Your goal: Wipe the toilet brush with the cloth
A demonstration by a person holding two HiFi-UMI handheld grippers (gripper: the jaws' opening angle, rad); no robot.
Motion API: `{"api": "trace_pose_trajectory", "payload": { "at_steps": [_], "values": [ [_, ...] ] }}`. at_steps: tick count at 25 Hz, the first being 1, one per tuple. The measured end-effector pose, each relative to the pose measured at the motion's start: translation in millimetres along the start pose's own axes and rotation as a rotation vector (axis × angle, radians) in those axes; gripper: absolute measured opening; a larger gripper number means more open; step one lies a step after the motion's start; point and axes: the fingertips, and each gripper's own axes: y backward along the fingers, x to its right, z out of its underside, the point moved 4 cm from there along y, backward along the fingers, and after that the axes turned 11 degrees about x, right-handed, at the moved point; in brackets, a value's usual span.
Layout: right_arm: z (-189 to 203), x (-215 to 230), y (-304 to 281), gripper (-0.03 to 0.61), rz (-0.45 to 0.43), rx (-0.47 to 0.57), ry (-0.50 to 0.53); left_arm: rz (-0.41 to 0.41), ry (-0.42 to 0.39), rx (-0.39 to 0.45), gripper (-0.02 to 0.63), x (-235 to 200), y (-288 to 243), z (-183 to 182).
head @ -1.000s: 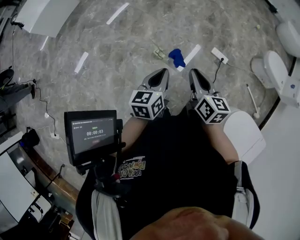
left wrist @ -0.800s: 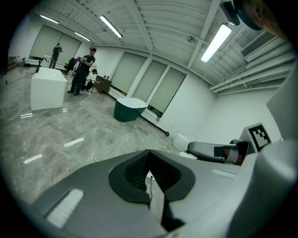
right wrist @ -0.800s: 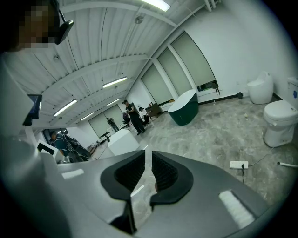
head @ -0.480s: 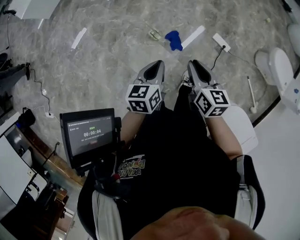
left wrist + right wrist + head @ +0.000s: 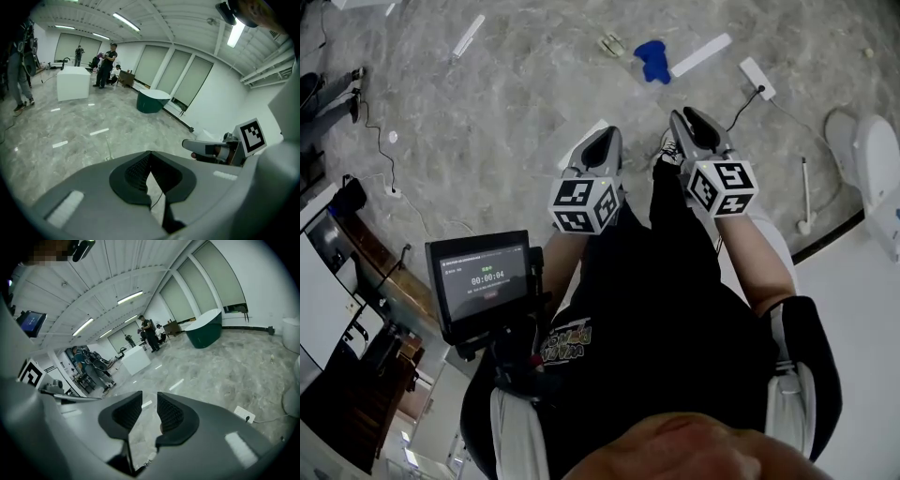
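Cloth (image 5: 652,59), blue: floor, ahead of right gripper (image 5: 686,118), nearer it than left gripper (image 5: 607,137). Toilet brush (image 5: 805,195): rightward of right gripper, handle fore-aft. Right jaws just opening, empty; left clenched, empty.

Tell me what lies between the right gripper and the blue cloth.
Nothing but bare marble floor between the right gripper and the blue cloth, seen in the head view.
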Motion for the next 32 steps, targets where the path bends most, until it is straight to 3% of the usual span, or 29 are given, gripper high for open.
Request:
{"api": "trace_pose_trajectory", "payload": {
  "at_steps": [3,6,9,12,16,19,23,25,32],
  "values": [
    [-2,9,-8,0.104,0.005,-0.027,0.016,-0.028,-0.041,0.022,0.0,-5,-3,-4],
    [-9,11,-16,0.106,0.027,-0.032,0.044,-0.036,-0.174,0.086,0.0,-12,-5,-20],
    [19,27,-38,0.107,0.064,-0.046,0.044,-0.04,-0.261,0.093,0.0,-43,-29,-1],
    [57,48,-71,0.107,0.092,-0.056,0.043,-0.054,-0.242,0.071,0.0,-89,-67,31],
    [61,51,-73,0.107,0.12,-0.045,0.066,-0.116,-0.258,0.113,0.0,-107,-74,24],
    [76,57,-70,0.132,0.159,-0.026,0.037,-0.154,-0.161,0.144,0.019,-121,-74,27],
    [158,72,-125,0.141,0.215,-0.028,0.015,-0.192,-0.123,0.116,0.045,-198,-99,87],
    [181,77,-149,0.146,0.23,-0.017,0.016,-0.193,-0.112,0.105,0.07,-223,-109,107],
    [171,91,-160,0.152,0.288,0.001,0.056,-0.121,-0.076,0.11,0.089,-194,-105,106]
  ]
}}
